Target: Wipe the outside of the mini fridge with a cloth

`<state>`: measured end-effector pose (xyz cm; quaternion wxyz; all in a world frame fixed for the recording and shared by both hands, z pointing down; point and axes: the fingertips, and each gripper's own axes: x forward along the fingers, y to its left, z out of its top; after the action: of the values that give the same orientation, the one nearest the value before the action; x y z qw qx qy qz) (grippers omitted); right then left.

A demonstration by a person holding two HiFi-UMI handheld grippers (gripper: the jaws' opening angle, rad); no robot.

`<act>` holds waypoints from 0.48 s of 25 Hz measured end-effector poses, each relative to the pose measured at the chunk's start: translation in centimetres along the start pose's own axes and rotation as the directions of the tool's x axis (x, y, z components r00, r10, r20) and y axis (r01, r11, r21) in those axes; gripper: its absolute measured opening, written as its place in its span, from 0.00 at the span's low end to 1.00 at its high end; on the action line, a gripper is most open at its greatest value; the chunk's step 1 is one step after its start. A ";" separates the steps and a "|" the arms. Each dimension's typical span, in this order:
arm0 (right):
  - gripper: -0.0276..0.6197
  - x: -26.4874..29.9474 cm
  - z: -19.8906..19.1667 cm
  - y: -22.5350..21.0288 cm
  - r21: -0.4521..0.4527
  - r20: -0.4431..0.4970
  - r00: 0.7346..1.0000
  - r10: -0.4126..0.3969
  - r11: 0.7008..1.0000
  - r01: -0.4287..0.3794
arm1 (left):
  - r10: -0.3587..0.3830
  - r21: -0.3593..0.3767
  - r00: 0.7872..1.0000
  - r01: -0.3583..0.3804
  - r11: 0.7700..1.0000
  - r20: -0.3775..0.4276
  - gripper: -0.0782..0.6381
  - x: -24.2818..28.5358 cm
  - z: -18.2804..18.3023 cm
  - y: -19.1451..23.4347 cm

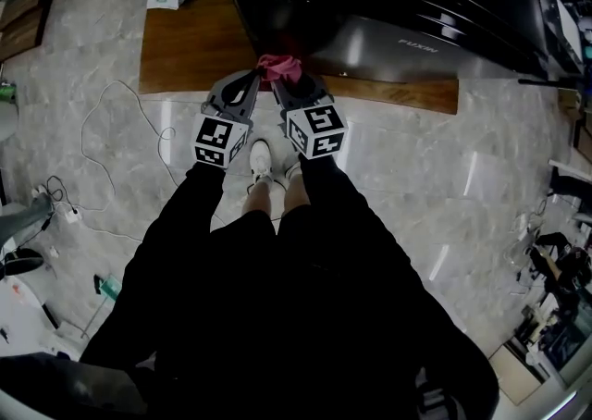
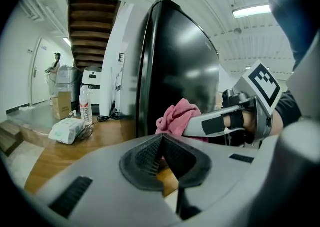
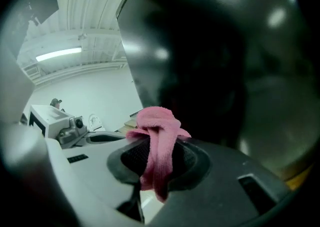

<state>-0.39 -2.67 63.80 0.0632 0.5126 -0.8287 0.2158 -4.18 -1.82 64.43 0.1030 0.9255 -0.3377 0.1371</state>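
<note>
Your right gripper (image 3: 157, 160) has its jaws clamped on the pink cloth (image 3: 158, 127). The cloth bunches above the jaws and hangs in a tail below, close to the black mini fridge (image 1: 388, 2) on the wooden table (image 1: 185, 53). Contact is unclear. Your left gripper (image 2: 163, 145) sits just beside, jaws together on nothing. The cloth looks soft and light and will likely fold on the glossy, slick-looking door, so keep your mid-cloth hold and press the bunch flat.

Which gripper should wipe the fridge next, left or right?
Probably right: the right gripper is shut on the pink cloth beside the mini fridge; the left gripper is shut, empty.
</note>
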 end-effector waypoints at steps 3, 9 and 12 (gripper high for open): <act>0.18 1.3 -0.8 0.3 0.007 -0.003 1.000 -0.010 1.000 0.010 | 0.010 -0.021 1.000 -0.010 1.000 -0.002 0.11 0.1 -1.1 1.3; 0.18 0.7 -1.5 -1.6 0.054 -0.007 0.999 -0.039 0.998 0.039 | -0.018 -0.013 1.000 0.018 1.000 -0.003 0.11 1.7 -1.0 0.0; 0.18 -1.4 -1.8 -4.0 0.072 -0.007 0.998 -0.062 0.995 0.063 | -0.055 0.001 0.998 0.055 0.998 -0.009 0.11 3.5 -0.6 -2.7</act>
<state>3.52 -2.27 66.13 0.0532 0.5398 -0.8037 0.2446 0.03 -1.76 65.88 0.1079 0.9339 -0.3115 0.1384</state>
